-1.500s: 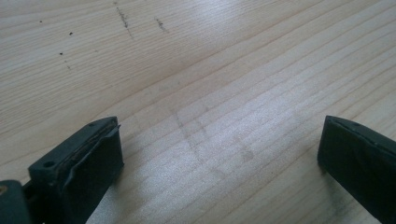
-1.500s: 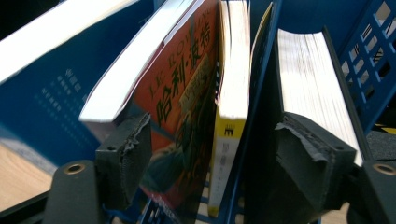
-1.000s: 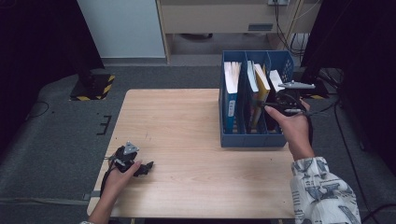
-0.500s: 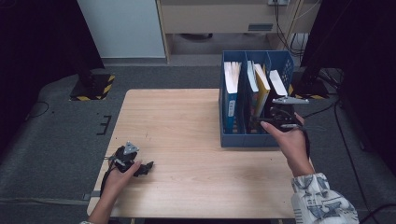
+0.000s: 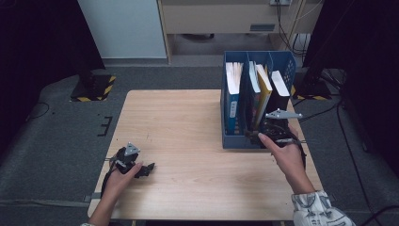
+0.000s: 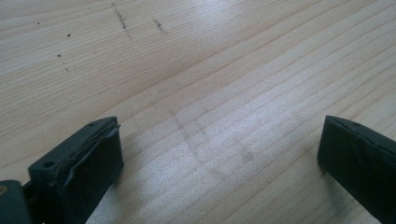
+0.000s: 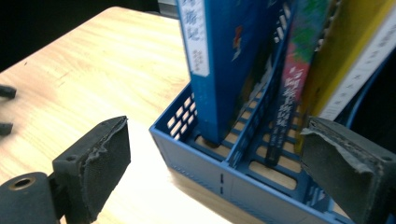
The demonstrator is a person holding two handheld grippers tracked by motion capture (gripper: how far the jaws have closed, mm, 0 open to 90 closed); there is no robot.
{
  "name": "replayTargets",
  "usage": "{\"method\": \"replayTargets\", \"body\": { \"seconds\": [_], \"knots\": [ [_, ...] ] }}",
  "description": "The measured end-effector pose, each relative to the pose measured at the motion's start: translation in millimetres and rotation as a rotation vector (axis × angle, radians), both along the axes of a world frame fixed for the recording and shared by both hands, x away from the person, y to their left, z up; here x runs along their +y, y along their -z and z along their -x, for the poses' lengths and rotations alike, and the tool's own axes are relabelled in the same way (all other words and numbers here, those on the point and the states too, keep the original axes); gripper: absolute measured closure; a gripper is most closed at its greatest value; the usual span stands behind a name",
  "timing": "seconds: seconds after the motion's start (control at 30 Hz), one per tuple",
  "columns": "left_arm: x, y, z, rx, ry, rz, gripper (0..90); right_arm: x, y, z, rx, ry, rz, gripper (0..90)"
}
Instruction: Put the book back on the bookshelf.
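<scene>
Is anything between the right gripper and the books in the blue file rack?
Yes. The right gripper, jaws open and empty after just opening, sits low at the blue file rack's near wall. That wall stands before the books' feet; the blue book rises clear above it.

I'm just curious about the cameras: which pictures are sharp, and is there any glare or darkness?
High view: the table is evenly lit, the room's sides fall into black. Left gripper view: soft glare on the wood, grain crisp. Right gripper view: the blue rack is sharp, the pads close to the lens slightly soft.
</scene>
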State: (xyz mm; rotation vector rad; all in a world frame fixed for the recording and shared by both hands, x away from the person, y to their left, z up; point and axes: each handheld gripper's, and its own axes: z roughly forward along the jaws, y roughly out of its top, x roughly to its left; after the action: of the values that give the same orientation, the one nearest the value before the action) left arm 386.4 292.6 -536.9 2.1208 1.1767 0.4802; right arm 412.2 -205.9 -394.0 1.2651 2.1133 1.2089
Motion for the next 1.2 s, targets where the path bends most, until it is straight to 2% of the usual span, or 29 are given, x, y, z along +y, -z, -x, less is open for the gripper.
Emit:
{"method": "replayTargets", "body": {
  "seconds": [0.13,0.43,0.53,0.7,0.93,1.07,1.2],
  "knots": [
    [0.0,0.0,0.0,0.0,0.0,0.0,0.0,5.8,7.2,5.0,-0.007,0.003,0.012,9.1],
    [-0.1,0.0,0.2,0.0,-0.001,0.0,0.0,21.8,20.4,18.9,0.016,-0.059,-0.016,9.1],
    [-0.1,0.0,0.3,0.0,-0.001,0.0,0.0,28.4,23.9,22.6,0.024,-0.075,-0.007,9.1],
    [-0.2,0.0,0.6,0.0,-0.001,0.0,0.0,40.6,26.7,32.5,0.018,-0.099,-0.015,9.1],
    [-0.2,0.0,0.7,0.0,-0.001,0.0,0.0,60.4,37.4,46.7,0.04,-0.168,0.001,9.0],
    [-0.2,0.0,0.8,0.0,-0.001,0.0,0.0,74.1,49.5,50.4,0.061,-0.206,0.005,9.1],
    [-0.2,0.0,0.9,0.0,-0.001,0.0,0.0,84.3,61.2,52.1,0.066,-0.24,0.031,9.9]
  ]
}}
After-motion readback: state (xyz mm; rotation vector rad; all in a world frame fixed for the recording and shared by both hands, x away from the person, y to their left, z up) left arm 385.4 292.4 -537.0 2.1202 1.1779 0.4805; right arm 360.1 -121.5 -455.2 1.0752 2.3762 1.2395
